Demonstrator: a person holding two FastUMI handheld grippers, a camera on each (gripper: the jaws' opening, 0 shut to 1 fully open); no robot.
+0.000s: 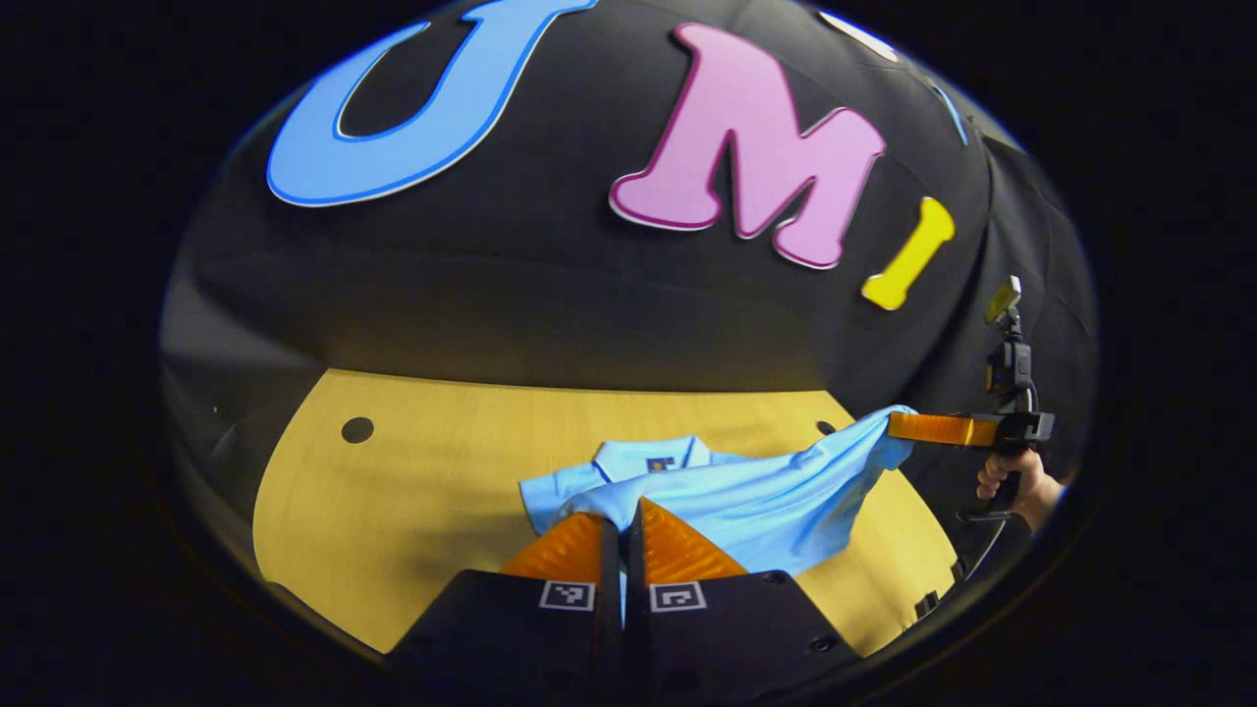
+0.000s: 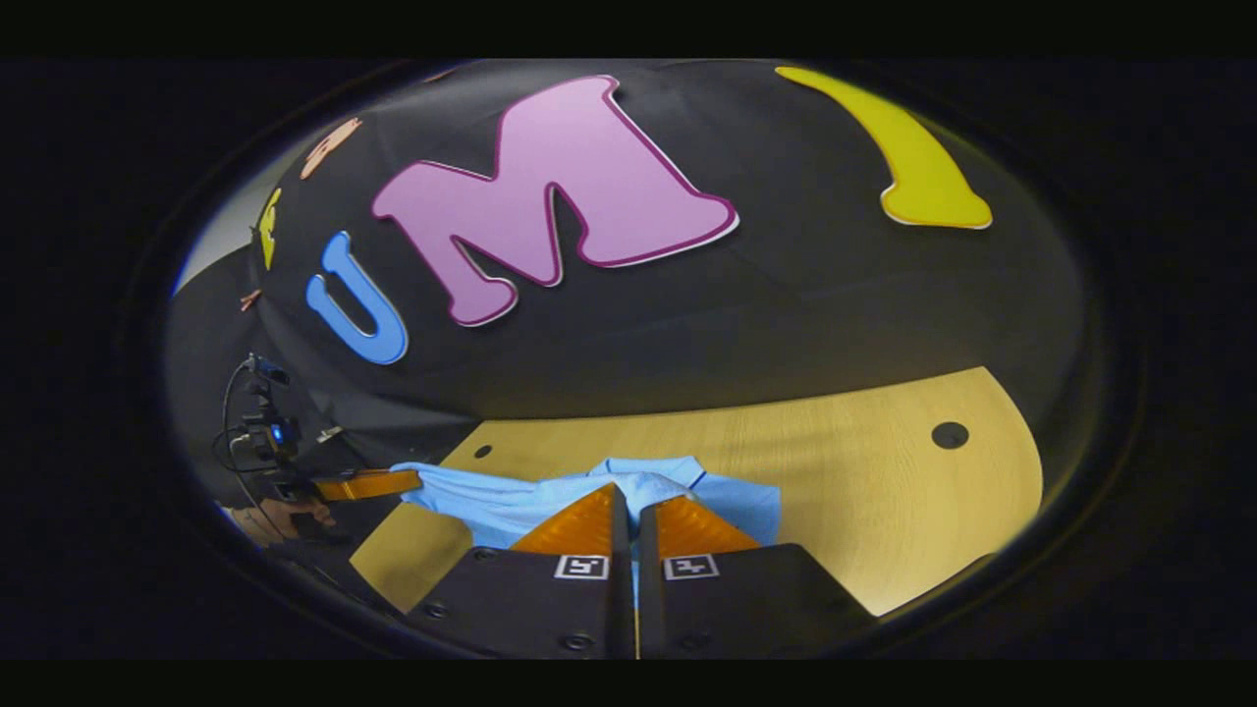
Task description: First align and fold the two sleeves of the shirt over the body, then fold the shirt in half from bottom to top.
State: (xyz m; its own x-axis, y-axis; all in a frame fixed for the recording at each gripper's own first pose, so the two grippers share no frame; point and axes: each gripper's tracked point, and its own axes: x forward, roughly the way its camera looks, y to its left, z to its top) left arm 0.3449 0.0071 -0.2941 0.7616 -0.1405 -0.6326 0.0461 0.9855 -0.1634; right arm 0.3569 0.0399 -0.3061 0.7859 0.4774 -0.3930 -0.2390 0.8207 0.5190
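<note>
A light blue collared shirt (image 1: 746,501) lies on the wooden table (image 1: 412,491), collar (image 1: 648,454) toward the far wall. My left gripper (image 1: 622,506) is shut on a fold of its near edge. In the left gripper view, my right gripper (image 1: 896,427) pinches another part of the edge at the far right and holds it off the table, so the cloth hangs stretched between the two. In the right gripper view, my right gripper (image 2: 630,496) is shut on the shirt (image 2: 491,506), and the left gripper (image 2: 417,481) grips it at the far left.
The table (image 2: 884,491) has a round hole (image 1: 357,429) near its far left corner and another hole (image 2: 950,434) near its far right. A hand (image 1: 1021,486) holds the right gripper's handle. Bare wood lies on both sides of the shirt.
</note>
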